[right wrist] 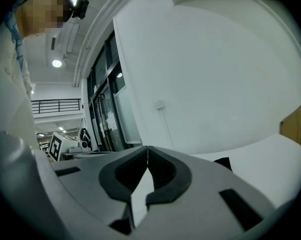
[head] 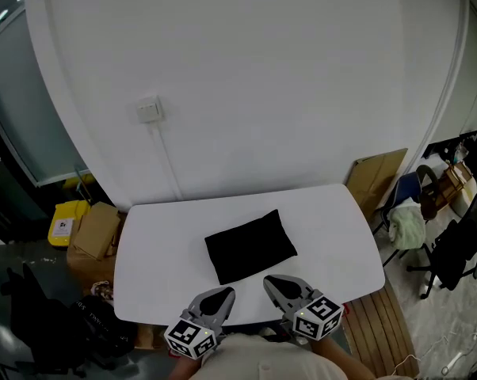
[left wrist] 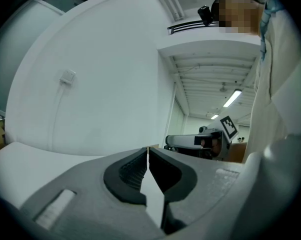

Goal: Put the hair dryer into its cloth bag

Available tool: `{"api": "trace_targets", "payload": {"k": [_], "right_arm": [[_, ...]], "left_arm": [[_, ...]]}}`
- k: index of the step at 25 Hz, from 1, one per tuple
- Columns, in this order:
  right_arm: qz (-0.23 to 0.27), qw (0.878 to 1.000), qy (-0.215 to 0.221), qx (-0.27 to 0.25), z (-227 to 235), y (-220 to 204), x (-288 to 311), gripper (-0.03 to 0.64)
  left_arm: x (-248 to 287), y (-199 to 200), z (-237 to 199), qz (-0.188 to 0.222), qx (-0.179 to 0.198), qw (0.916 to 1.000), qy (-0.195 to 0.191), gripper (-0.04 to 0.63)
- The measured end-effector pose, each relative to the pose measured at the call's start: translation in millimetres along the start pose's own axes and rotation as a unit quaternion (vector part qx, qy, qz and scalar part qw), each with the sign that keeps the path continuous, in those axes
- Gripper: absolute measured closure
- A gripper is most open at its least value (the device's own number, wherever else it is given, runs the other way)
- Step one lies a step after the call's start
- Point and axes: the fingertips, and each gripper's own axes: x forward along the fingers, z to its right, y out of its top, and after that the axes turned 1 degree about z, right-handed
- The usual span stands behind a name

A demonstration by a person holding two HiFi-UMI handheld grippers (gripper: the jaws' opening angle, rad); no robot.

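The left tool (head: pixel 221 295) and the right tool (head: pixel 274 283) are hovering at the near edge of the bench (head: pixel 159 244). Each is pressing its ribbed black pads (left wrist: pixel 128 171) together on nothing. Their grey plastic bodies are carrying cubes (head: pixel 192 337) printed with black-and-white square markers. Just beyond them, the black cloth bag (head: pixel 249 246) is lying flat on the smooth white top, soft and roughly rectangular. Whether it is holding the hair dryer is unclear. A yellow box (head: pixel 64 222) on the floor is bearing a white label too small to read.
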Motion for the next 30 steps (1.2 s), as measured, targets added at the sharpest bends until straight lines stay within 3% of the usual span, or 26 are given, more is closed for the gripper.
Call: {"api": "trace_targets", "payload": {"k": [6, 16, 30], "right_arm": [[0.015, 1.000, -0.003, -0.002, 9, 15, -56, 0.600], [0.017, 1.000, 0.001, -0.010, 11, 11, -104, 0.600], [0.024, 1.000, 0.006, -0.007, 12, 10, -125, 0.600]], "left_arm": [[13, -1, 52, 0.008, 0.003, 1.0000, 0.000, 0.575], [13, -9, 100, 0.009, -0.002, 1.0000, 0.004, 0.575], [12, -12, 118, 0.010, -0.006, 0.9998, 0.016, 0.575]]}}
